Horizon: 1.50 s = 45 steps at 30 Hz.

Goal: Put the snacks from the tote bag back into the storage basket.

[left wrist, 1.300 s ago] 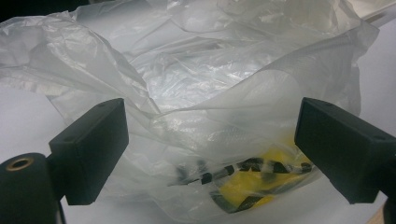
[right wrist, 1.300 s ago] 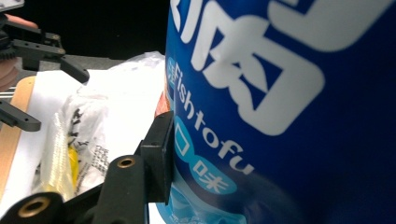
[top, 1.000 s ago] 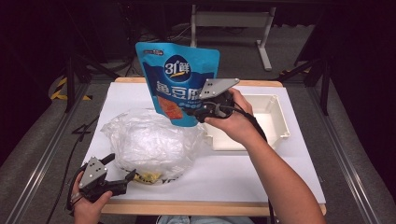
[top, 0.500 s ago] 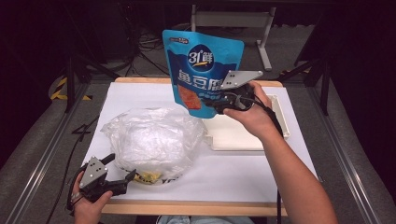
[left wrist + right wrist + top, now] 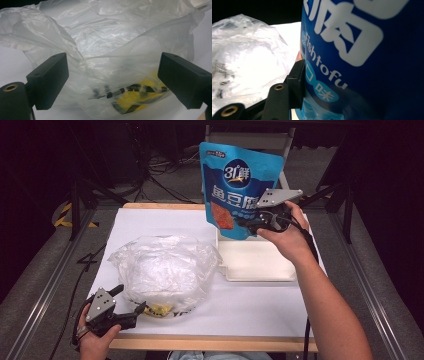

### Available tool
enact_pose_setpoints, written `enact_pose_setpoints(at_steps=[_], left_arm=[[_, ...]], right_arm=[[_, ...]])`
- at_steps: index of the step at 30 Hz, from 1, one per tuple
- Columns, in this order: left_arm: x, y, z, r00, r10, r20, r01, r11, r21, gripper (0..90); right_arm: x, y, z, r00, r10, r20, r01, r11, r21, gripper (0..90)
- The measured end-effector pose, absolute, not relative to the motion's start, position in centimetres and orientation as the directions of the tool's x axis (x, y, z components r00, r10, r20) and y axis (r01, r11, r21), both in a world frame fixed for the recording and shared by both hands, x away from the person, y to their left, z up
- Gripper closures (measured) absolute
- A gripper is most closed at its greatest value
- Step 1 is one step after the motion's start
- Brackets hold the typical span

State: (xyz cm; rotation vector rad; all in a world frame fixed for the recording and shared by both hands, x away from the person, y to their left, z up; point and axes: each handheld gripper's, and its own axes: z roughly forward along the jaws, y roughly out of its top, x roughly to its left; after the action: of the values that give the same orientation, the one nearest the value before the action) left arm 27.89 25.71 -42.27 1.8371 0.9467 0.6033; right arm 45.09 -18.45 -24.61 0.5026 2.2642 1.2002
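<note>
A blue snack pouch (image 5: 235, 185) printed "Fish tofu" hangs upright in the air above the white tray (image 5: 260, 265). My right gripper (image 5: 252, 222) is shut on the pouch's lower right part; in the right gripper view the pouch (image 5: 367, 57) stands against one black jaw. A crumpled clear plastic bag (image 5: 162, 270) with something yellow inside lies on the table's left half. My left gripper (image 5: 132, 312) sits at the table's front left corner, open, its jaws spread on either side of the plastic bag's (image 5: 112, 57) near edge.
The table (image 5: 150, 220) is covered in white paper. The shallow white tray lies at the right, under the pouch. Dark floor, cables and metal stands surround the table.
My right gripper has lifted the blue pouch up and to the right, from beside the plastic bag to above the tray. The left gripper has stayed put.
</note>
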Motion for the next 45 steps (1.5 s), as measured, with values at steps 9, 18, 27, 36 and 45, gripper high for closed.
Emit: enact_pose_setpoints(at_steps=[9, 18, 27, 36, 45], left_arm=[[27.9, 25.7, -42.3, 0.578, 0.816, 0.003, 0.348, -0.25, 0.904, 10.9], [28.0, 25.7, -42.3, 0.578, 0.816, 0.006, 0.35, -0.255, 0.901, 10.9], [28.0, 25.6, -42.4, 0.578, 0.816, 0.004, 0.354, -0.255, 0.9, 10.9], [28.0, 25.7, -42.4, 0.578, 0.816, 0.008, 0.351, -0.257, 0.9, 10.9], [28.0, 25.7, -42.4, 0.578, 0.816, 0.005, 0.355, -0.257, 0.899, 10.9]], right_arm=[[46.0, -20.6, -25.2, -0.774, 0.575, -0.264, 0.104, 0.527, 0.843, 50.5], [47.2, -22.2, -27.1, -0.76, 0.604, -0.239, 0.131, 0.503, 0.854, 50.6], [48.0, -22.7, -29.7, -0.765, 0.605, -0.221, 0.167, 0.518, 0.839, 50.6], [48.7, -23.0, -32.1, -0.758, 0.62, -0.2, 0.218, 0.532, 0.818, 50.6], [49.5, -23.4, -34.3, -0.75, 0.636, -0.18, 0.269, 0.542, 0.797, 50.6]])
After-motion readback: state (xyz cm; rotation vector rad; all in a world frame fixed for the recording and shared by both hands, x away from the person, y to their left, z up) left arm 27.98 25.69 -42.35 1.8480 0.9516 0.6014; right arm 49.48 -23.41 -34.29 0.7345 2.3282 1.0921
